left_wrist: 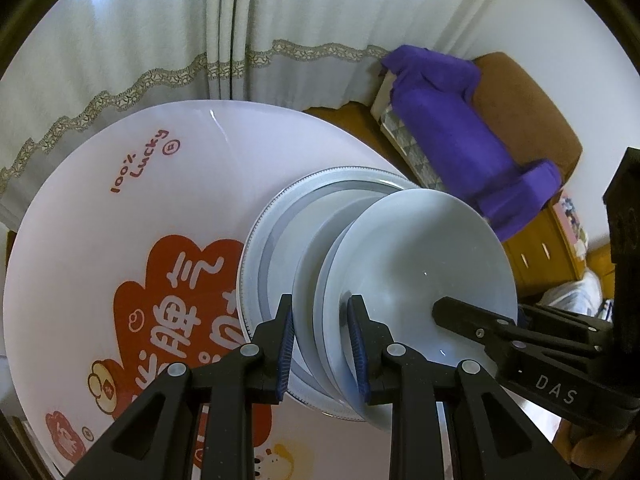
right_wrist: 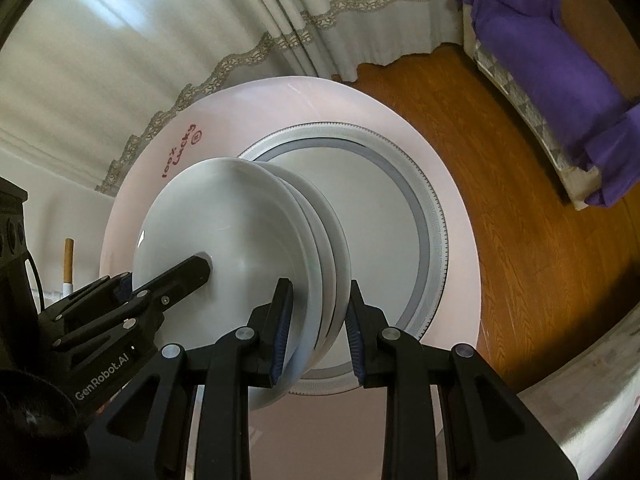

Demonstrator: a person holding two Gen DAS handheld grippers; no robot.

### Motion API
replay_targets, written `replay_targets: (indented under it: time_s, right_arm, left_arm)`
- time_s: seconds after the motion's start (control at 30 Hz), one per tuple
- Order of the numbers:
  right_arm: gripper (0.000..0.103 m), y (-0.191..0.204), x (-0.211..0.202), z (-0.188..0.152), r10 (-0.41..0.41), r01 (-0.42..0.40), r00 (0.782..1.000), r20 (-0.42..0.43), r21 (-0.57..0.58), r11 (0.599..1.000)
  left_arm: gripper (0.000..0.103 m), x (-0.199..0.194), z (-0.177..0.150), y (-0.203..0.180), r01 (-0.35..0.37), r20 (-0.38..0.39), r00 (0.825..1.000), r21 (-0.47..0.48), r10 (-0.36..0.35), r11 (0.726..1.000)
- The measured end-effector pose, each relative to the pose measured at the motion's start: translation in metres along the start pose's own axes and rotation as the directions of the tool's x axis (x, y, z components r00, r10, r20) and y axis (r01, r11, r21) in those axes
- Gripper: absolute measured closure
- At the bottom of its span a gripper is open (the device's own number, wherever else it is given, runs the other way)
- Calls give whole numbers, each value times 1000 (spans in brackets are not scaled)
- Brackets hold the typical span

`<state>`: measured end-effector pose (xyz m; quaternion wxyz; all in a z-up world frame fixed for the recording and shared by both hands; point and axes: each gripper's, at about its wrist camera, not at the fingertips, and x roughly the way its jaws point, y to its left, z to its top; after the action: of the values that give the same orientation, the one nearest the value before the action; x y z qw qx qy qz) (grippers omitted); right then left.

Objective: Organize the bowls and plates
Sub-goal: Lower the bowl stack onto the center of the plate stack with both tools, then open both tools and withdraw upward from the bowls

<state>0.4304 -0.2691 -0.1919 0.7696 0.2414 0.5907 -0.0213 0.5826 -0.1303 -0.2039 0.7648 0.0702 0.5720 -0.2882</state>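
Both claws grip stacked bowls [left_wrist: 420, 264] (above plate [right_wrist: 400, 216])

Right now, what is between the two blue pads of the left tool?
In the left wrist view, the rims of the stacked white bowls sit between the left tool's pads, above the grey-rimmed plate.

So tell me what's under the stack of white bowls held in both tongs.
Below the stack of white bowls sits a large grey-rimmed plate on the round pink table. The bowls cover the plate's near side, and whether the stack touches it cannot be told.
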Motion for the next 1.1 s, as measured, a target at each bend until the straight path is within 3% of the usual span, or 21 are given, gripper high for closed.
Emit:
replay_targets:
  time_s: [0.33,0.43,0.5,0.63,0.7,0.8,0.9,0.97,1.0,1.1]
  right_arm:
    - [75,2,0,4,-27,27,1000,-1,5,1000]
    - [74,4,-1,4,-27,27,1000,3,10,1000]
    - [73,4,-3,4,-27,27,1000,10,4,1000]
    - [71,4,-10,4,-28,28,999,26,-22,999]
    - [70,3,-14,1,-26,27,999,37,-38,999]
    - [68,5,-22,-5,-25,29,998,61,-66,997]
    - [64,7,-31,-13,-33,45,994,104,-109,993]
    - [56,7,-33,-20,-34,52,991,132,-133,990]
    - [52,7,-34,-24,-25,46,989,143,-143,989]
    - [51,6,-38,-33,-14,43,984,180,-158,986]
  left_arm:
    - [78,0,1,3,4,7,1000,-31,-4,1000]
    - [69,-6,-2,4,-7,21,1000,-35,8,999]
    - [54,-11,-6,6,-22,33,999,-47,24,999]
    - [52,-25,-19,16,-24,63,998,-98,30,995]
    - [43,-33,-28,22,-23,82,996,-128,34,992]
    - [41,-46,-46,30,4,112,994,-174,16,985]
    - [39,-63,-69,36,-13,186,981,-200,51,980]
    - [38,-70,-83,38,-23,224,972,-206,70,978]
    - [38,-72,-89,40,-10,243,968,-212,63,977]
    - [38,-80,-107,43,36,295,955,-245,39,969]
